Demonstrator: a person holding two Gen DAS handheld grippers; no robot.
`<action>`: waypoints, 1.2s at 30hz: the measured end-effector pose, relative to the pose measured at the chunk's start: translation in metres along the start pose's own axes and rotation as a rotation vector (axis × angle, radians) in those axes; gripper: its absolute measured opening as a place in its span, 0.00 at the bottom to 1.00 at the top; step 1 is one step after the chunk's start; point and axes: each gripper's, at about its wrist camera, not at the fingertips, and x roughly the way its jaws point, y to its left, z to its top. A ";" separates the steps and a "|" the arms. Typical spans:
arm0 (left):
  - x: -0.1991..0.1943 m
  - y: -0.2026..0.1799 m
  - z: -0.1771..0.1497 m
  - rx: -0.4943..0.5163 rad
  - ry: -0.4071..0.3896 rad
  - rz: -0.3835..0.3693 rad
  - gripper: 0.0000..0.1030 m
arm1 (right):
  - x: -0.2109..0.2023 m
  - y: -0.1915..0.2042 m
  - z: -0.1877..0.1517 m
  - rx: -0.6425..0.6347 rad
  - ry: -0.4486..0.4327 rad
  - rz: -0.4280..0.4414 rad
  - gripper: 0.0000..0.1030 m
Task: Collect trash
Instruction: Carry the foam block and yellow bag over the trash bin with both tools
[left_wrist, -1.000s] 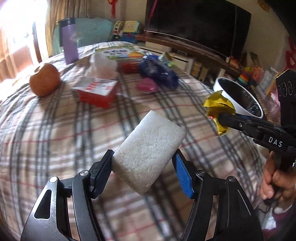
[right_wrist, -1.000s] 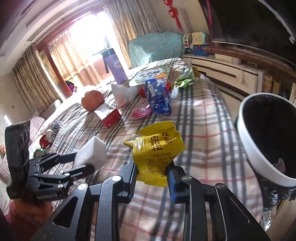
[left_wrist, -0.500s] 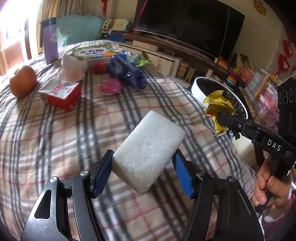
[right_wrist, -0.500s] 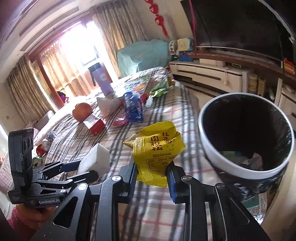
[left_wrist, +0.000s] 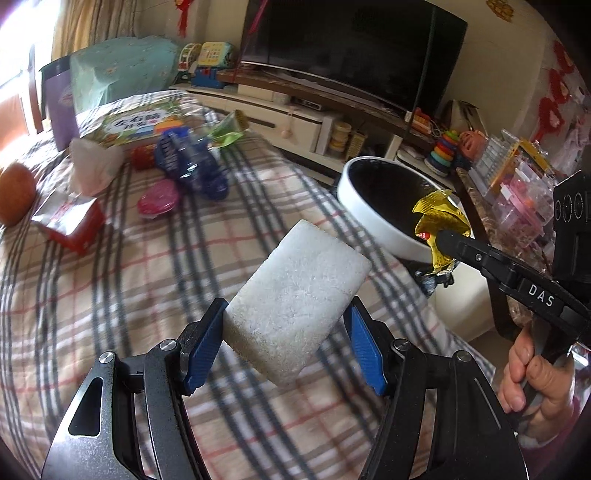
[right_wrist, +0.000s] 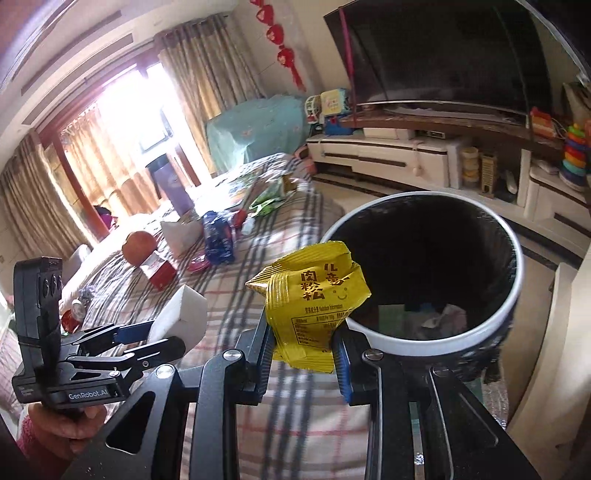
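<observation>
Here shown mid-carry: foam block (left_wrist: 295, 299), judged light, stiff yet crumbly, best pinched across its short sides, clamped at its lower end between pads of left gripper (left_wrist: 286, 341), jaws about half spread. Yellow wrapper (right_wrist: 314, 306), judged thin, crinkly, slippery, pinched low in narrowly set right gripper (right_wrist: 304, 360), just short of bin (right_wrist: 513, 306) ahead-right.
</observation>
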 end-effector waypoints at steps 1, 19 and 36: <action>0.001 -0.003 0.001 0.006 0.000 -0.004 0.63 | -0.002 -0.003 0.000 0.004 -0.003 -0.006 0.28; 0.020 -0.047 0.023 0.086 0.011 -0.021 0.63 | -0.017 -0.048 0.005 0.065 -0.037 -0.060 0.28; 0.039 -0.084 0.043 0.147 0.017 -0.026 0.63 | -0.020 -0.075 0.013 0.094 -0.046 -0.078 0.28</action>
